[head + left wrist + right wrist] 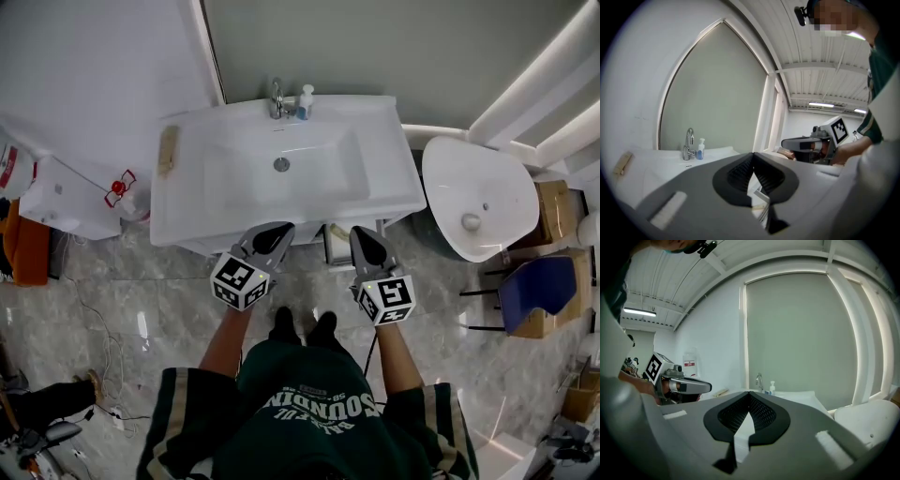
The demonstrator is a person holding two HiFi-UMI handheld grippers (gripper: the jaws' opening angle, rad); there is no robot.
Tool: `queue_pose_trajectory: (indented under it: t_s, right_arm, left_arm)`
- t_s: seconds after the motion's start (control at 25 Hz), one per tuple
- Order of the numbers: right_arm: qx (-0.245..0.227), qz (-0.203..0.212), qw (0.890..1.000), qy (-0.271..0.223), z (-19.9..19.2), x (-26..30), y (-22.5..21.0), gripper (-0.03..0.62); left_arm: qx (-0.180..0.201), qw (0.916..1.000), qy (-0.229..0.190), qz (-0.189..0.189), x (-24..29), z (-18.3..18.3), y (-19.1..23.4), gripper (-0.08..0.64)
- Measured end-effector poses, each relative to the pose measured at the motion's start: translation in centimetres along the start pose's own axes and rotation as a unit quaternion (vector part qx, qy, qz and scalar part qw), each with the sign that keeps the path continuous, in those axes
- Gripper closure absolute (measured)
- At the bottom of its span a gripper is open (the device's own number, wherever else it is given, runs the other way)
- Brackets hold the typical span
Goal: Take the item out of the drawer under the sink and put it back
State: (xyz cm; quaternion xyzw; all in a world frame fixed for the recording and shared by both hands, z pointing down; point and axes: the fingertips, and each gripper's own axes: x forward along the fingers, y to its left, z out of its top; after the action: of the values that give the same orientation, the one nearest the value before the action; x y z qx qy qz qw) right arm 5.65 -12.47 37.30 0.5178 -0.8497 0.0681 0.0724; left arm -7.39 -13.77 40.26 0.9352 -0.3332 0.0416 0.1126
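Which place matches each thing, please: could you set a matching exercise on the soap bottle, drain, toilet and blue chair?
Things:
1 soap bottle
2 drain
3 toilet
4 blue chair

Places:
A farthest right of the four
B middle of the sink
C beside the tap
D just right of the sink

Pairs: 1-C, 2-B, 3-D, 4-A.

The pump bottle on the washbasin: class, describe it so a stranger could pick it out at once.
Find the large white washbasin and go to its back edge, where the chrome tap stands. Just right of the tap is the small pump bottle. Its white top and blue body set it apart from the tap and the tan object on the left rim.
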Motion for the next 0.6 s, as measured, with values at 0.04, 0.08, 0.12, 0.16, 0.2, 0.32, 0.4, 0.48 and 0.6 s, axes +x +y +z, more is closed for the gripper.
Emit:
queue_pose_trajectory:
  t_s: [0.04, 0.08, 0.12, 0.16, 0.2, 0.32, 0.4, 0.48, 0.6]
  right_arm:
    - [0.0, 0.004, 1.0, -0.001, 0.0, 0.2, -0.2, 0.591]
    - [0.0, 0.009, 1.0, -0.002, 0.1, 0.3, -0.5, 0.591]
    - [0.0, 0.015, 1.0, -0.003, 0.1, 0.5, -0.8, 0.591]
    - [0.002, 0.023, 1.0, -0.004, 0.1, 0.7, -1.1, 0.591]
    - [0.005, 0.031, 0.999, -0.005, 0.0, 0.8, -1.4, 0.591]
    - [0.006, 0.05, 0.999, -0.003, -0.2, 0.6, -2.2, 0.591]
    - [0.004, 0.061, 0.998, -0.004, 0.0, 0.6, -2.8, 0.591]
    - [0.003, 0.072, 0.997, -0.002, 0.1, 0.8, -3.3, 0.591]
    - [0.0, 0.086, 0.996, 0.005, -0.2, 0.8, -3.9, 0.591]
  left_arm:
    - [-0.002, 1.0, 0.0, 0.003, 0.4, 0.0, 0.1, 0.511]
    - [-0.003, 1.0, -0.001, 0.007, 0.8, 0.1, 0.1, 0.511]
    - [-0.003, 0.9999, -0.003, 0.012, 1.2, 0.2, 0.1, 0.511]
    - [-0.002, 0.9998, -0.004, 0.018, 1.6, 0.3, 0.0, 0.511]
    - [-0.002, 0.9997, -0.005, 0.023, 2.0, 0.3, -0.2, 0.511]
    - [-0.007, 0.9993, -0.007, 0.037, 3.0, 0.4, -1.2, 0.511]
    - [-0.006, 0.9988, -0.011, 0.047, 3.5, 0.8, -1.5, 0.511]
    - [-0.009, 0.998, -0.018, 0.059, 3.8, 1.3, -1.6, 0.511]
    - [-0.013, 0.9969, -0.025, 0.073, 4.2, 1.4, -2.1, 0.511]
